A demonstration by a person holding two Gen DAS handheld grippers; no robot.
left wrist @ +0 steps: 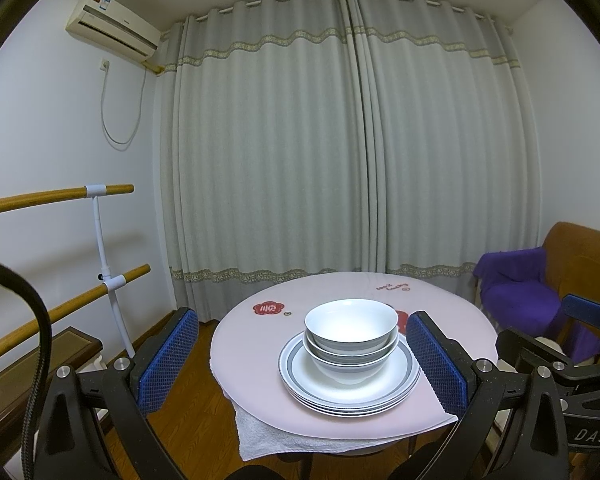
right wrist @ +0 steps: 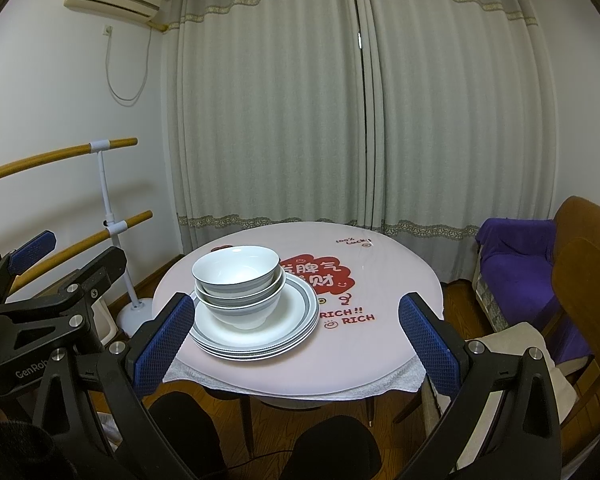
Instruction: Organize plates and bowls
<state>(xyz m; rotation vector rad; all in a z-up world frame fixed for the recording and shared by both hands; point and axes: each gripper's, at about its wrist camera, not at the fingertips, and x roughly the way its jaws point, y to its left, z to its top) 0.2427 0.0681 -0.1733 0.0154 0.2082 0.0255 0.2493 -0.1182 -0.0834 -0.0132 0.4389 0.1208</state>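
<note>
Item: nested bowls (left wrist: pixel 350 332) on stacked plates (left wrist: pixel 350 388), ahead of my left gripper (left wrist: pixel 304 364) and right gripper (right wrist: pixel 296 340), both spread wide, empty. Stacking looks finished; next, I'd withdraw.

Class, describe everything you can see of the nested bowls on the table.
The bowls are white, glossy, ceramic-looking, with grey bands outside. Three appear nested upright, rims up, the top one empty. They sit on a stack of grey-rimmed plates near the front edge of the round table. Neither gripper touches them.
</note>
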